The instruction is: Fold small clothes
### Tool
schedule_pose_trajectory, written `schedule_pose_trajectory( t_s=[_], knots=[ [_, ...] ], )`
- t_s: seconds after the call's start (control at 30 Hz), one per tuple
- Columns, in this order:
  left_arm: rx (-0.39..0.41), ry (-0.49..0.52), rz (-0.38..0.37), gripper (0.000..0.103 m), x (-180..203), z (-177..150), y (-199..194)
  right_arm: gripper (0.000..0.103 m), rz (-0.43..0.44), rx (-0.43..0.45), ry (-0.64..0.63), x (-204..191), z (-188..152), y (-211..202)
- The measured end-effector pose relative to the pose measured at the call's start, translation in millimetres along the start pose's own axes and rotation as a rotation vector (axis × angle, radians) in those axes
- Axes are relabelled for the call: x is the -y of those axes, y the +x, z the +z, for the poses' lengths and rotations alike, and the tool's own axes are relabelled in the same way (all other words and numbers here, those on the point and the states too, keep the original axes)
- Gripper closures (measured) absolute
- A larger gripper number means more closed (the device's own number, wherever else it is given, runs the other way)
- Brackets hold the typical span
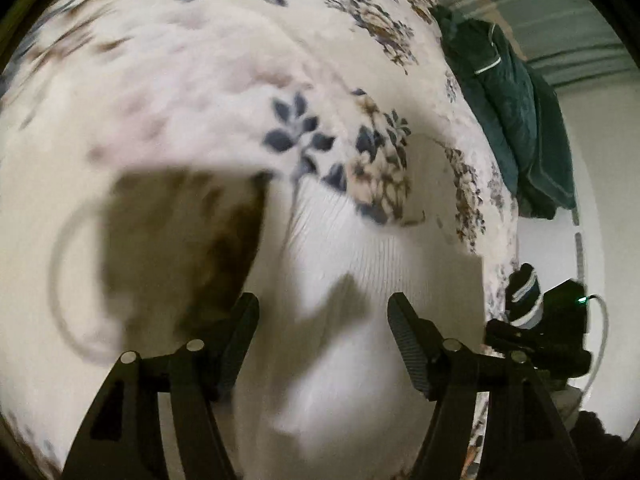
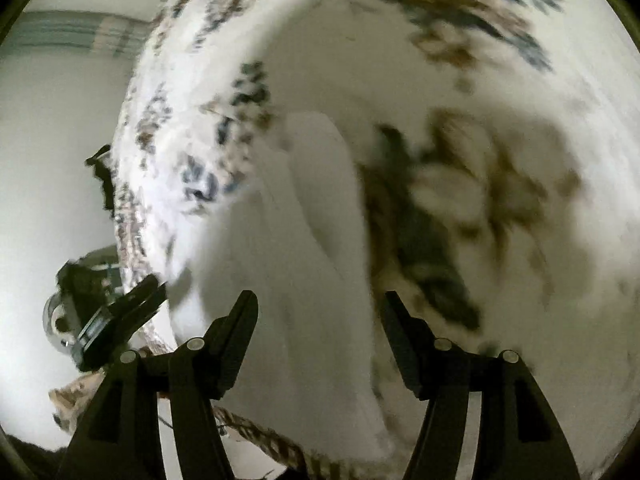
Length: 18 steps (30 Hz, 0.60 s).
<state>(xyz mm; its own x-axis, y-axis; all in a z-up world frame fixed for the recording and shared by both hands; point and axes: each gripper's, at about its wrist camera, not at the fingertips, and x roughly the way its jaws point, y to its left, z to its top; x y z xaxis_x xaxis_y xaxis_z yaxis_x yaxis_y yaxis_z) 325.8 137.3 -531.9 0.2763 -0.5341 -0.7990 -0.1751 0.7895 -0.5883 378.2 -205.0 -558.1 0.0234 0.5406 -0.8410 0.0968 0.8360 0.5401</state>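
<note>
A white ribbed garment [image 1: 340, 264] lies on a floral bedspread [image 1: 224, 80]. My left gripper [image 1: 323, 312] is open and empty just above it, jaws wide apart. In the right wrist view the same white garment [image 2: 316, 240] lies folded lengthwise on the bedspread [image 2: 460, 80]; the view is blurred. My right gripper [image 2: 316, 310] is open and empty over the garment's near end. The right gripper also shows at the right edge of the left wrist view [image 1: 536, 332]. The left gripper shows at the left of the right wrist view [image 2: 120, 316].
A dark green garment [image 1: 504, 112] lies at the far right edge of the bed. A white wall and striped curtain [image 1: 560, 20] lie beyond it. The bed edge [image 2: 136, 200] runs down the left side of the right wrist view.
</note>
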Motion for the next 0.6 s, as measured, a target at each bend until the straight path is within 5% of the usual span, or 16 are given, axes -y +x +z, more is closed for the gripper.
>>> schedule_pose_trajectory(
  t_s=[0.1,0.17,0.2,0.4,0.6],
  knots=[
    [-0.003,0.045,0.034,0.041,7.4,6.5,20.8,0.045,0.035,0.022,-0.016,-16.7,30.7,15.8],
    [0.021,0.076,0.080,0.065,14.1,5.0,22.3,0.085,0.037,0.043,-0.029,-16.6,39.7,9.5],
    [0.025,0.089,0.100,0.097,17.3,4.1,21.3,0.097,0.013,0.046,-0.042,-21.3,44.3,13.1],
    [0.148,0.055,0.095,0.098,8.4,3.6,-20.3,0.098,0.001,0.141,-0.028,-23.6,53.7,-14.9],
    [0.076,-0.078,0.057,0.098,-31.7,21.4,10.3,0.098,-0.084,0.085,0.037,4.1,79.6,19.0]
  ],
)
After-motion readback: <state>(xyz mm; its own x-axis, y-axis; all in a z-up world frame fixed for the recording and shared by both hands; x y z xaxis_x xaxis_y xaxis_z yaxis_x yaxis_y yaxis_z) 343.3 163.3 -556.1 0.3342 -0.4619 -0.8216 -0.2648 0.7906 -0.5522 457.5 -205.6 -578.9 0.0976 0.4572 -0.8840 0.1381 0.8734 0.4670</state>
